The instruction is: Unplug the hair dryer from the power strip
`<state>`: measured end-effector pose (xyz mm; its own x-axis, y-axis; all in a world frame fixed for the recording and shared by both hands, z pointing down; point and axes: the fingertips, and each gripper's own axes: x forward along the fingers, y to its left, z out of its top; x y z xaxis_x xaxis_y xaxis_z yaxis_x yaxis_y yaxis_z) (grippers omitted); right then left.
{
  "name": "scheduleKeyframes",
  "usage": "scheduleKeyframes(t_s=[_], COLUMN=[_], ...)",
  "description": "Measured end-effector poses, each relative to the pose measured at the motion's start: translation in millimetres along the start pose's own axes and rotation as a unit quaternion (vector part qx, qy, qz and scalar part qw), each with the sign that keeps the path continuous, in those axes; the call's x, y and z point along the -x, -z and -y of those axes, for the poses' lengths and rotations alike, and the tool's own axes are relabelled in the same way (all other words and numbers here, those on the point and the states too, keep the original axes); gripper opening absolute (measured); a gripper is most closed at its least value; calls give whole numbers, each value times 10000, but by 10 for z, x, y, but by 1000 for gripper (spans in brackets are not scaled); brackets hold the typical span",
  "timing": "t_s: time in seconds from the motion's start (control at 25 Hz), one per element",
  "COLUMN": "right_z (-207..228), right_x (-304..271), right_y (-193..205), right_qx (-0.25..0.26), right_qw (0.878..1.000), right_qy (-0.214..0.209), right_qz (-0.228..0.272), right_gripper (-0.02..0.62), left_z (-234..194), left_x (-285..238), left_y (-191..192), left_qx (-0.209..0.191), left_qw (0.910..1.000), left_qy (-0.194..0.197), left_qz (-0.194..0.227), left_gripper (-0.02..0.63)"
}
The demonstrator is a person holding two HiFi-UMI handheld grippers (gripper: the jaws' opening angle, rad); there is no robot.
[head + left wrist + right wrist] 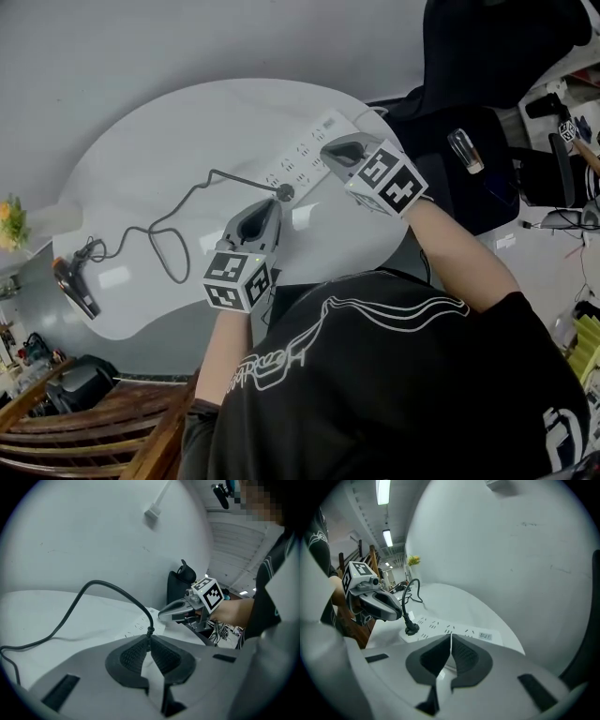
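Observation:
A white power strip (305, 155) lies on the white oval table (150, 150). A black plug (284, 193) sits in its near end. The black cord (178, 220) runs left to the hair dryer (77, 281) at the table's left edge. My left gripper (275, 204) is shut and empty, its tips just short of the plug. In the left gripper view the cord (70, 616) rises right behind the closed pads (136, 656). My right gripper (330, 150) hovers over the strip's middle, shut, holding nothing. The right gripper view shows the plug (411, 630) in the strip (459, 631).
A black chair with bags (469, 141) stands right of the table. A wooden chair (94, 422) is at the lower left. Yellow flowers (9, 220) sit beyond the table's left end. A grey wall runs behind the table.

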<state>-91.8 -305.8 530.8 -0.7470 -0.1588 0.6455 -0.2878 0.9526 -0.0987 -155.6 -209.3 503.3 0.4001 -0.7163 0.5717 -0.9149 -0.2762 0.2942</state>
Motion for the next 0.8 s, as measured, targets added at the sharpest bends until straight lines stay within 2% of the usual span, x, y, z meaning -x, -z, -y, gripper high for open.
scheduleKeyframes(t_s=[0.08,0.16,0.2,0.4,0.6,0.8], right_z=[3,14,22,-20,-24,-33], right_x=[-25,-43,-54,-117,-123,-151], right_y=[0,-2,3,85,99,105], right_qx=[43,-13,-21,51,230,438], right_qw=[10000,10000,9999,9993,9985,9957], right_qy=[-34,-92,-114,-278,-258,-293], right_qz=[-20,-16,-40,-225,-413,-758], right_gripper=[-2,-2,-2,-2,-3,-3], left_z=[3,28,34,-4,-22,-21], left_x=[-39,-88,-113,-196,-304,-363], left_y=[-15,-15,-16,-67,-83,-63], left_qx=[-119,-240,-287,-356,-414,-554], left_qw=[9999,9997,9996,9993,9991,9984], left_qy=[-11,46,65,7,-23,-78], left_qz=[27,14,12,98,26,10], left_gripper=[27,125,153,169,167,111])
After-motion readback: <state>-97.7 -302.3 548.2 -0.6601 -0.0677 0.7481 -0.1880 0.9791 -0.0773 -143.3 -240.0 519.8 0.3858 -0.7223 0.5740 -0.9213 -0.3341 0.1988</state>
